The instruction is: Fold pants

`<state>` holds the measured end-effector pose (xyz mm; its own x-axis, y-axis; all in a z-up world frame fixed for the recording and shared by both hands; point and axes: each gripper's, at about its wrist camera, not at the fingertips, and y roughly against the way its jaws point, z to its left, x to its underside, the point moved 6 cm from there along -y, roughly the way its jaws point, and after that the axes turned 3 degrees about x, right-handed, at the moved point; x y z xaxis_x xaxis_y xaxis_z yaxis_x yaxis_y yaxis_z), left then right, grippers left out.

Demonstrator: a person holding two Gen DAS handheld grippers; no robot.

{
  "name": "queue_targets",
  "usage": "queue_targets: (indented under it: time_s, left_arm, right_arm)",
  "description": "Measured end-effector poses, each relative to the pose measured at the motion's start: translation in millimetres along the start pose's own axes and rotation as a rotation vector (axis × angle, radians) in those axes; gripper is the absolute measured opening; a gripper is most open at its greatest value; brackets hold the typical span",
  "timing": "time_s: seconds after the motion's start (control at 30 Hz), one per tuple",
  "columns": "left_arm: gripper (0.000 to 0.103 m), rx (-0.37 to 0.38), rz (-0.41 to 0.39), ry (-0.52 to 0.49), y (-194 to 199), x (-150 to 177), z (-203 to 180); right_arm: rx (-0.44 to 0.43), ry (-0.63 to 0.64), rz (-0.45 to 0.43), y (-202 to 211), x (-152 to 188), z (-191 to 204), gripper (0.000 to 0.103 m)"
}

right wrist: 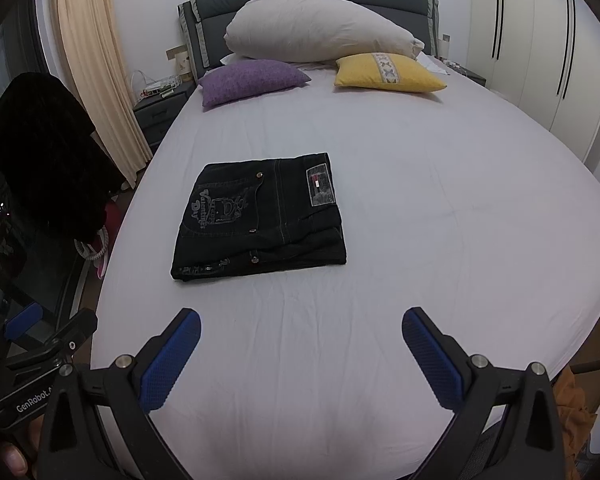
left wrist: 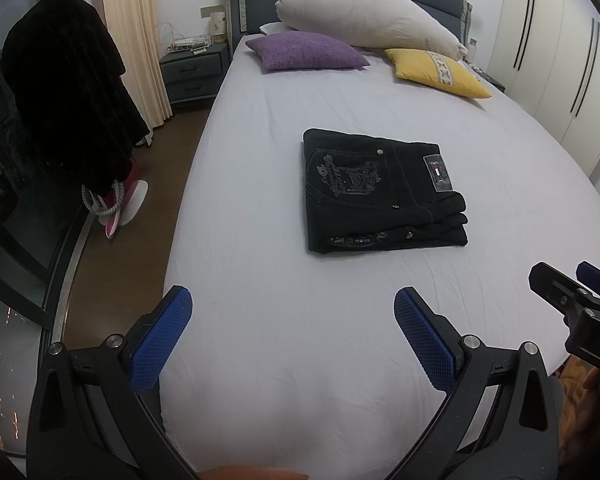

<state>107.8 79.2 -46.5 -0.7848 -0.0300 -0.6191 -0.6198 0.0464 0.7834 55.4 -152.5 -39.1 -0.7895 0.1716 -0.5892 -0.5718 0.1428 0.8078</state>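
- While both tools hang back over the near edge of the bed [left wrist: 260,340], the left hand-held gripper [left wrist: 293,312] sits at the bottom of its own view, fingers spread wide and holding nothing.
- At far left a dark garment [left wrist: 68,92] drapes over something unseen beside a curtain [left wrist: 136,40] and a nightstand [left wrist: 192,72]; all lie well off the bed and out of the way.
- Centre frame, the pants [left wrist: 380,192] lie on the sheet as a compact black denim stack, apparently fully folded. Denim is heavy, soft but fairly stiff; I judge the thick layered edge facing the grippers the best hold.
- Upper frame, a purple cushion [left wrist: 308,50], white pillow [left wrist: 364,12] and yellow cushion [left wrist: 436,72] sit well apart from the pants.
- At right, the right hand-held gripper [right wrist: 301,324] is likewise released and empty; wardrobe doors [right wrist: 540,40] stand beyond.
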Motion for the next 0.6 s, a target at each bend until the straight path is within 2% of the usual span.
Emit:
queue_targets:
  time_s: [0.6]
  left_arm:
    - [0.103,0.0,0.001,0.0,0.0,0.3,-0.4]
  right_arm:
    - [-0.001,0.002,0.001,-1.1,0.6,0.8,0.103]
